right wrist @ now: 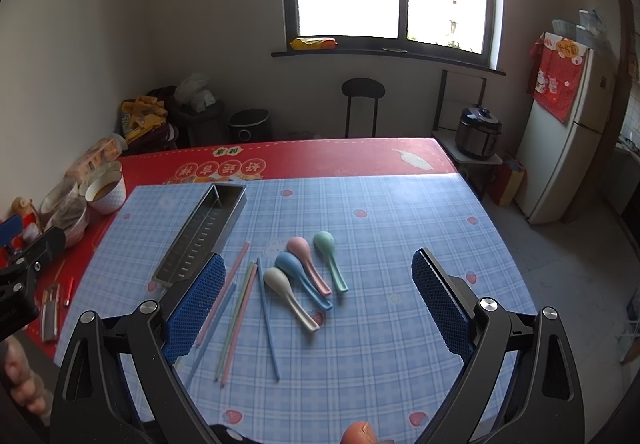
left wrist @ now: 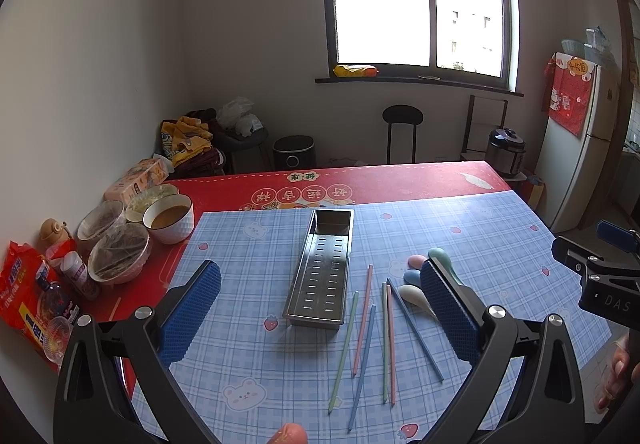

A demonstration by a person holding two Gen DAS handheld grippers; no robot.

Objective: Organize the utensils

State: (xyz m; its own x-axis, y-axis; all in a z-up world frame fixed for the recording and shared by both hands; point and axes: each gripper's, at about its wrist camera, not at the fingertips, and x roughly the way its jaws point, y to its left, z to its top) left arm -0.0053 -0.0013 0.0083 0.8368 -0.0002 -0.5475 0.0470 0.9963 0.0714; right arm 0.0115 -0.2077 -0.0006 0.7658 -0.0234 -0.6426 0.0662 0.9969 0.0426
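On the table [left wrist: 460, 211], chopsticks [left wrist: 362, 328] lie between left tool [left wrist: 320, 308] fingers.

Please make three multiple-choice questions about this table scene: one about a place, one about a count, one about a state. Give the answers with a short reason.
1. Where do the spoons lie relative to the metal tray?
A. inside it
B. to its right on the mat
C. on the red cloth

2. How many spoons?
A. two
B. four
C. six

3. The right claw is:
A. open and empty
B. shut on a chopstick
C. shut on a spoon

Answers:
1 B, the spoons lie right of the metal tray.
2 B, pink, green, blue, cream.
3 A, the right claw pads stand apart.
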